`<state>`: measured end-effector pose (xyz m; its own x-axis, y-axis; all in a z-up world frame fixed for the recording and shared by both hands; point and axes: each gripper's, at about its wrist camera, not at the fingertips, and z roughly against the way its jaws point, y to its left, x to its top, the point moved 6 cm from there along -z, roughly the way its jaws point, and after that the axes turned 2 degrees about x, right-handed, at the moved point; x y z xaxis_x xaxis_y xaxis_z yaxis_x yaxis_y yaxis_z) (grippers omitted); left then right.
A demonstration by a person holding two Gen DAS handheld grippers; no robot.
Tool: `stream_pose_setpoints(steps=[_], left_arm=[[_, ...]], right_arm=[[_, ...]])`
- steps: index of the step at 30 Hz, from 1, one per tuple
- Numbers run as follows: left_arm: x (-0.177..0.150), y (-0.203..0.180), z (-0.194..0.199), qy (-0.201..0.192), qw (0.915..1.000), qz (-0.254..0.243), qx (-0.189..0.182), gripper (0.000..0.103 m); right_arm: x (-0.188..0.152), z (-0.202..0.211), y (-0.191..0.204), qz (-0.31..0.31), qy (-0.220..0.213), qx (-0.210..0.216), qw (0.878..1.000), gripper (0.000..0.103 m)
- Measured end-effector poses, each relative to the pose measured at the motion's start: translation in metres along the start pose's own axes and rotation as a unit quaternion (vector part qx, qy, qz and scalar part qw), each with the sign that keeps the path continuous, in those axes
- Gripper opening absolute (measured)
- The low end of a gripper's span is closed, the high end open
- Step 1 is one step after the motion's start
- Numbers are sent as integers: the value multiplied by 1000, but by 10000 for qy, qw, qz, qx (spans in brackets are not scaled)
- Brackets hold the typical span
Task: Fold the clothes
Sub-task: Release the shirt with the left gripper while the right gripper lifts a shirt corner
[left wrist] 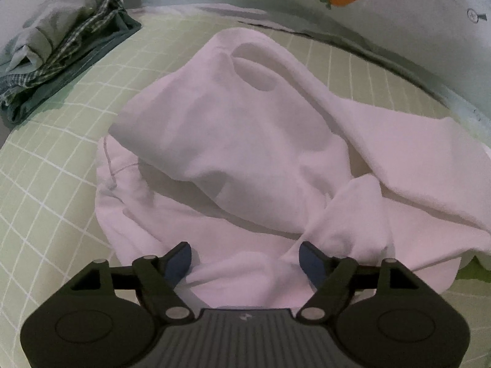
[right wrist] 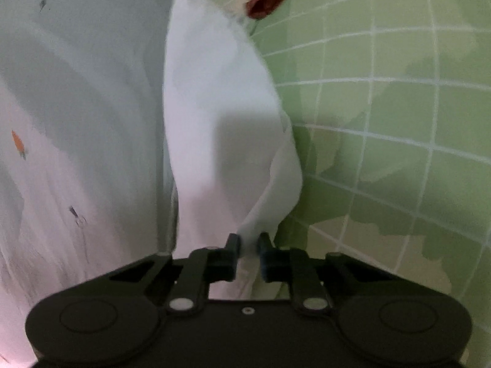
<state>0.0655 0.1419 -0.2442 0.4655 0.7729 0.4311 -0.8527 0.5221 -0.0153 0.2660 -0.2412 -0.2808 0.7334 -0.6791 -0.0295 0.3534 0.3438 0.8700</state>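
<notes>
While the left gripper (left wrist: 245, 260) hangs over the near edge of the white garment (left wrist: 245, 141), its jaws stand wide apart with the cloth lying beneath and between them, neither blue pad (left wrist: 179, 263) pressing on it; it is released, gripping nothing. The garment lies crumpled on a green sheet with a white grid (left wrist: 46, 190); one rounded opening, a neck or an armhole, shows near its far end, and a thick fold runs slantwise across the middle; a thin stitched seam shows at its left edge. To the far left a pile of folded clothes (left wrist: 61, 46) sits on the sheet, well apart from the white garment; it shows a pale grey-green piece on top, a checked one under it and a dark teal one at the bottom. Beyond the sheet lies a pale cover printed with carrots (left wrist: 383, 15).

In the right wrist view the right gripper (right wrist: 248, 245) is clenched on a fold of the white garment (right wrist: 214, 107); the cloth rises in a narrow pinch from between the two black fingers (right wrist: 233, 243) and spreads wider further off; this view is blurred. The carrot cover fills the left of that view, the green sheet the right; at the top edge, beyond the garment, a dark red cloth (right wrist: 267, 3) shows, too blurred to tell what it is.
</notes>
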Motion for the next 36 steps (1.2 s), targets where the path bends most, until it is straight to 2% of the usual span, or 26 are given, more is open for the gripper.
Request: stream_pose_setpoints(steps=[6, 13, 17, 21, 26, 28, 30, 31, 32, 34, 35, 36], left_arm=[[-1, -2, -4, 52, 9999, -94, 50, 80], [-4, -5, -8, 98, 9994, -307, 138, 84], [-7, -7, -12, 122, 9987, -468, 174, 86], [-9, -5, -14, 158, 9985, -507, 163, 88], [-9, 2, -18, 248, 9990, -375, 32, 90], [-8, 1, -19, 274, 9988, -412, 51, 91], [-8, 1, -20, 276, 9986, -443, 95, 92], [-8, 1, -20, 272, 9985, -452, 117, 93], [-7, 0, -21, 269, 9985, -456, 134, 93], [-7, 0, -21, 276, 9985, -450, 140, 93], [-6, 1, -20, 281, 9986, -432, 116, 93], [-6, 3, -19, 285, 9988, -384, 76, 93]], right_arm=[[-4, 15, 14, -4, -178, 202, 9996, 11], [10, 14, 88, 1018, -405, 518, 9926, 9], [14, 0, 141, 1600, -409, 823, 9828, 8], [22, -39, 199, 2092, -238, 1056, 9719, 7], [18, -85, 291, 2833, -298, 1592, 9453, 6], [20, -97, 310, 2981, -321, 1736, 9381, 6], [17, -110, 316, 3202, -390, 1660, 9319, 6], [15, -117, 312, 3398, -474, 1427, 9284, 7], [14, -126, 305, 3617, -500, 1074, 9247, 13], [9, -148, 276, 3864, -109, 218, 9220, 21], [5, -151, 258, 3861, 72, -55, 9224, 26], [-1, -149, 242, 3871, 180, -145, 9217, 28]])
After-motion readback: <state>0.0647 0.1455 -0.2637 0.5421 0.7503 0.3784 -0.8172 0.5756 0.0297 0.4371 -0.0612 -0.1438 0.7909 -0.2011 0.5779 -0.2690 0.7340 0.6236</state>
